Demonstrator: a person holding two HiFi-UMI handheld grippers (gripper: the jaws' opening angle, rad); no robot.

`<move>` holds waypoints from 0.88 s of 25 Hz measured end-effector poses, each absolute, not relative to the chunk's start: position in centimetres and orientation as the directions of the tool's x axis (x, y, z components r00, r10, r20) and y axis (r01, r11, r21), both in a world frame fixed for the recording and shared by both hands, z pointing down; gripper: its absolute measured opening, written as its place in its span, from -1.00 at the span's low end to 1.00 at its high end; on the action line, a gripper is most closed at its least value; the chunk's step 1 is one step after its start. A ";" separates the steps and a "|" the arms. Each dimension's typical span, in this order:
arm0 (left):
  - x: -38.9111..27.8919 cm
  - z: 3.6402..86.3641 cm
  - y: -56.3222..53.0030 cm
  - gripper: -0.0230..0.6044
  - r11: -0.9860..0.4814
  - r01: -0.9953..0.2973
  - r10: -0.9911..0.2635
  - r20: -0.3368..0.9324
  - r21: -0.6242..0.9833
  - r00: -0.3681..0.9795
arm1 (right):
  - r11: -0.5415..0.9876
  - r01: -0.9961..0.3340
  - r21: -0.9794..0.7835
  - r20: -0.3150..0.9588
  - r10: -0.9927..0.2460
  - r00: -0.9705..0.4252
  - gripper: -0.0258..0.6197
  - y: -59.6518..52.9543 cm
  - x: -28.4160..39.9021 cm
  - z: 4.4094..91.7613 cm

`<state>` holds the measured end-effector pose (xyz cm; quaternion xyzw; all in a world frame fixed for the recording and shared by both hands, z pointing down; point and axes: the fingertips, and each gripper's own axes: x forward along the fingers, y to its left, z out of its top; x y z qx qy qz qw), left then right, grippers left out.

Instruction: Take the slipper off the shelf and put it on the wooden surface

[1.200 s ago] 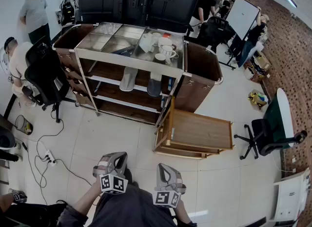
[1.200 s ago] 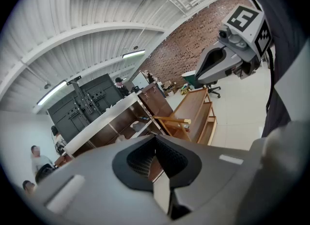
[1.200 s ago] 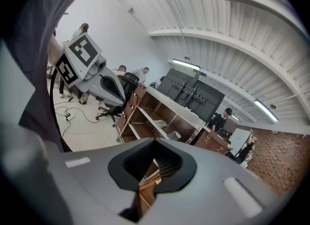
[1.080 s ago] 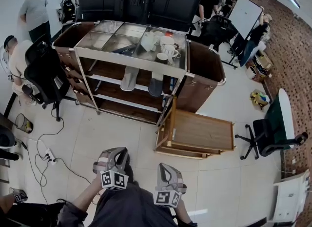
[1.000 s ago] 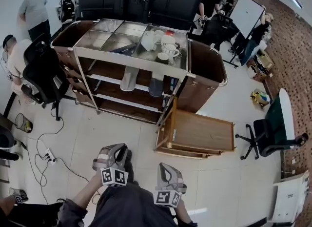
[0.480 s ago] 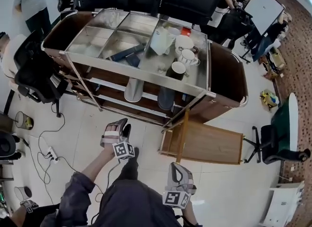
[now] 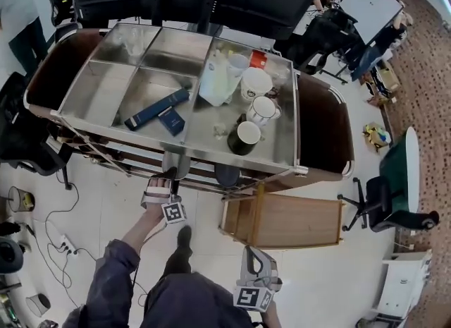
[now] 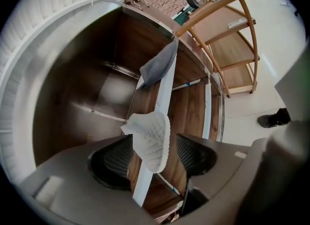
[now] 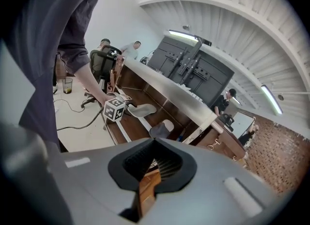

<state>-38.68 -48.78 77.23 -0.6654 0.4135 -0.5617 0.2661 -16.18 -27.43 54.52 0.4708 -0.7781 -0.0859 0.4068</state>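
**Left gripper view: jaws opening around the white slipper, slipper on the shelf**

Left gripper view: the left gripper (image 8: 154, 154) has its jaws opening. The toe end of the white slipper (image 8: 151, 139) stands between the two ribbed pads (image 8: 115, 158). A gap shows on either side, so neither pad presses on it. The slipper lies across the white front rail (image 8: 164, 98) of a wooden shelf inside the service cart (image 7: 320, 129). A grey slipper (image 8: 157, 67) lies farther along the same shelf, apart from the white one.

Head view: the person's left arm reaches in under the cart's steel top. The top carries mugs (image 7: 262, 110), a white jug (image 7: 215, 80) and a dark blue box (image 7: 156, 108). The low wooden stand (image 7: 296, 217) sits on the floor just beside the cart's front right corner, and its upper surface is bare. No slipper is on it.

Right gripper view: the right gripper (image 9: 154, 163) is held back near the person's body, well away from the cart. Its jaws are drawn together to a narrow slit with nothing between them.
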 end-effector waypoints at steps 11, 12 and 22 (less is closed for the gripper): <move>-40.2 72.2 -49.3 -0.62 -0.340 -0.310 -0.936 0.350 -0.888 0.024 | 0.548 -0.670 0.501 0.585 -0.785 -0.205 -0.92 -26.1 -15.2 55.1; -40.3 71.6 -48.5 -0.62 -0.331 -0.317 -0.939 0.342 -0.889 0.022 | 0.548 -0.671 0.500 0.582 -0.786 -0.208 -0.92 -25.6 -15.1 55.2; -35.8 67.7 -30.7 -0.62 -0.300 -0.348 -0.943 0.330 -0.888 -0.029 | 0.491 -0.724 0.485 0.497 -0.836 -0.235 -0.92 -14.6 -7.5 55.1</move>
